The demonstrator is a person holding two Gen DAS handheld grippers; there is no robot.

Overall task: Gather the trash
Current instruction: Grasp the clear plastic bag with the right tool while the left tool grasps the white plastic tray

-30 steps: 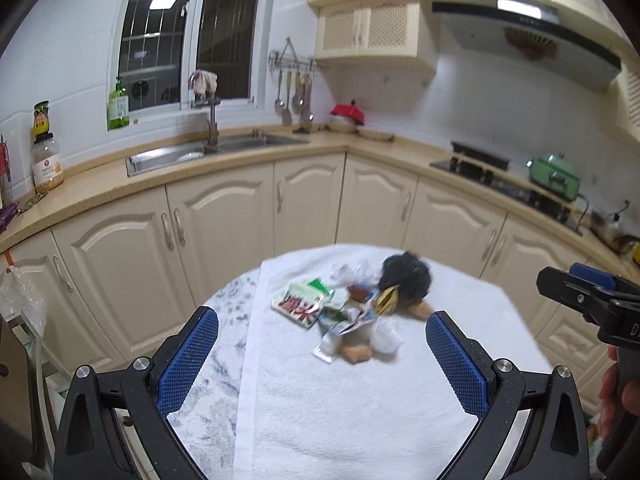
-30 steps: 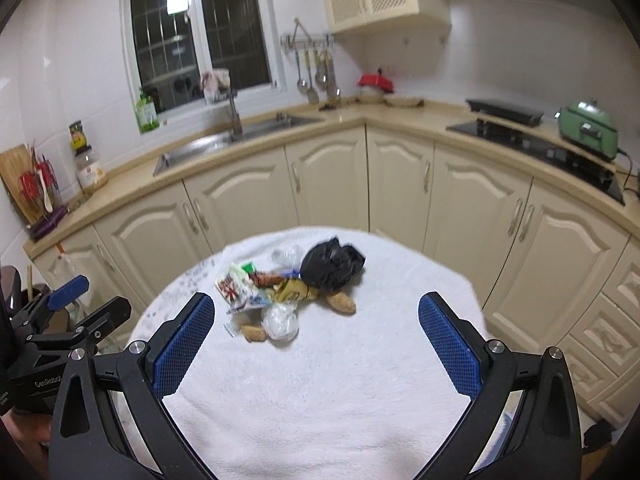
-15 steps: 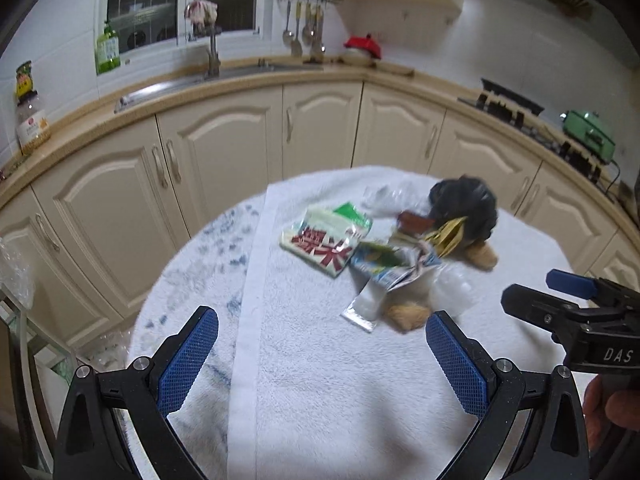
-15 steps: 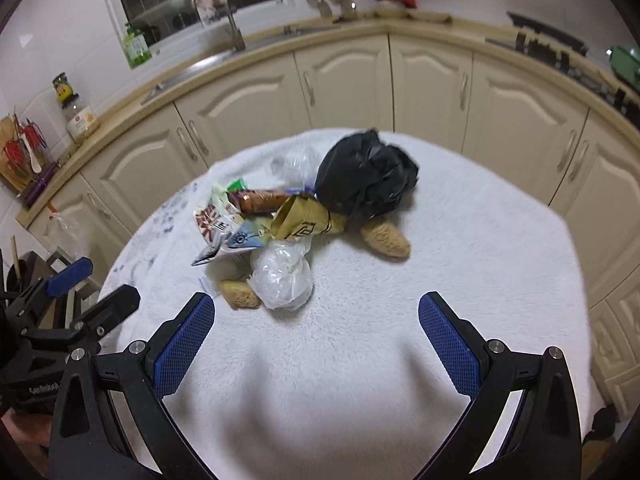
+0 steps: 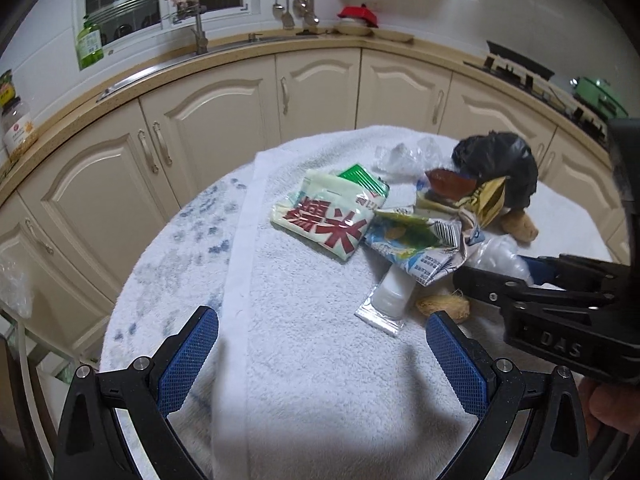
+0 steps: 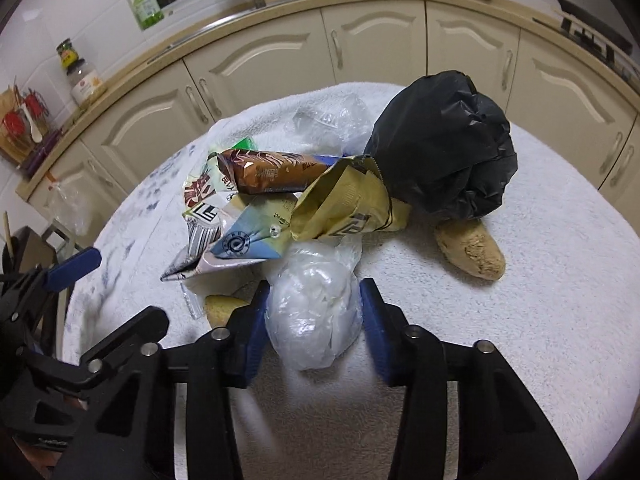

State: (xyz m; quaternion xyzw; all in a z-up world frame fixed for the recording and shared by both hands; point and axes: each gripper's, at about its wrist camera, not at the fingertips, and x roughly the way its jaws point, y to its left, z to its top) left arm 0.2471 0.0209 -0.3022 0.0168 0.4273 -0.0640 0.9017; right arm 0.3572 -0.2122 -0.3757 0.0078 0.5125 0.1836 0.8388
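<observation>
Closing around a clear plastic bag [image 6: 312, 308] near the towel-covered table's [image 6: 540, 280] middle, the right gripper [image 6: 314, 320] pinches it, while the left gripper [image 5: 320, 356] hovers spread nearby.

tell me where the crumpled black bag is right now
In the right wrist view the black bag sits on the white towel at the pile's far right, touching the yellow wrapper, just behind a brown lump.

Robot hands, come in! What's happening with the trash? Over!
Right gripper closing around white plastic wad. Left gripper open, empty. Wrappers crowd the wad.
</observation>
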